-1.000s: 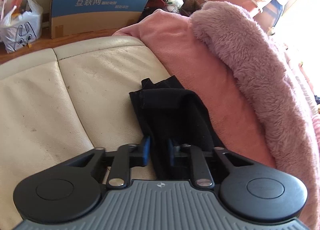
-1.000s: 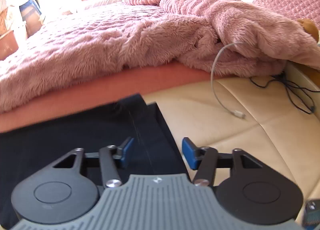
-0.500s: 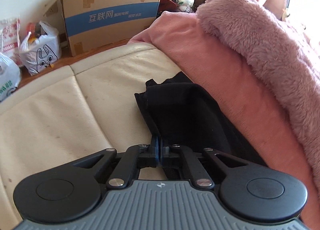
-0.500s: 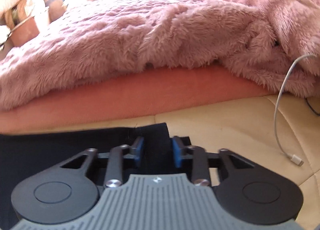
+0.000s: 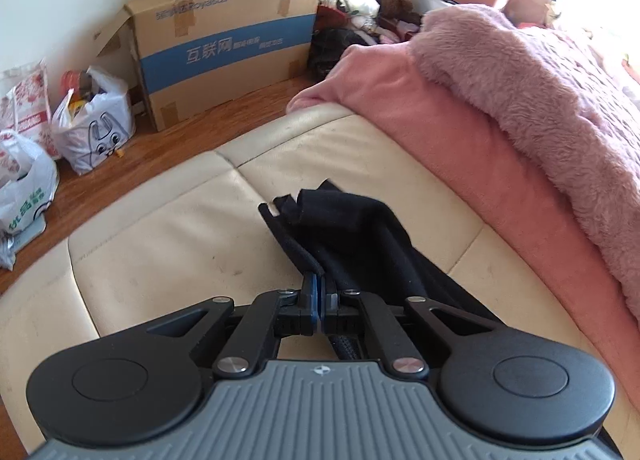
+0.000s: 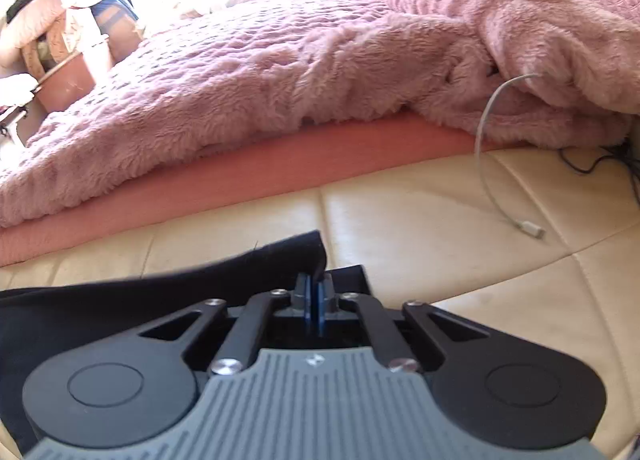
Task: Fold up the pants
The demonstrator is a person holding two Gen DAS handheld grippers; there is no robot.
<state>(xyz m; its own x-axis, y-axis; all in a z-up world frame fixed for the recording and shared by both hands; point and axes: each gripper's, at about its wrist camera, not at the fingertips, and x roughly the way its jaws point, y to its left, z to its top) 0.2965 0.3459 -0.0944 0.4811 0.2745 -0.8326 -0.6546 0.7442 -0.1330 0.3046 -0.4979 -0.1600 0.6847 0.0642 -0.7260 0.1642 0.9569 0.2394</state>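
Black pants [image 5: 352,232] lie on a cream leather cushion [image 5: 168,244], stretched between my two grippers. In the left wrist view, my left gripper [image 5: 319,282] is shut on one end of the pants, and the cloth ahead of it bunches in loose folds, lifted off the cushion. In the right wrist view, my right gripper [image 6: 314,284] is shut on the pants [image 6: 120,308] at a corner of the fabric, which runs off to the left below the tool. The stretch of cloth under each gripper body is hidden.
A fluffy pink blanket [image 6: 280,72] over a salmon sheet [image 5: 440,132] borders the cushion. A white charging cable [image 6: 492,164] and dark cords [image 6: 592,164] lie at the right. On the wooden floor stand a cardboard box [image 5: 224,44] and plastic bags [image 5: 92,128].
Both grippers closed on the black pants, the left first, then the right. The left one then rose and pulled its end of the cloth up off the cushion.
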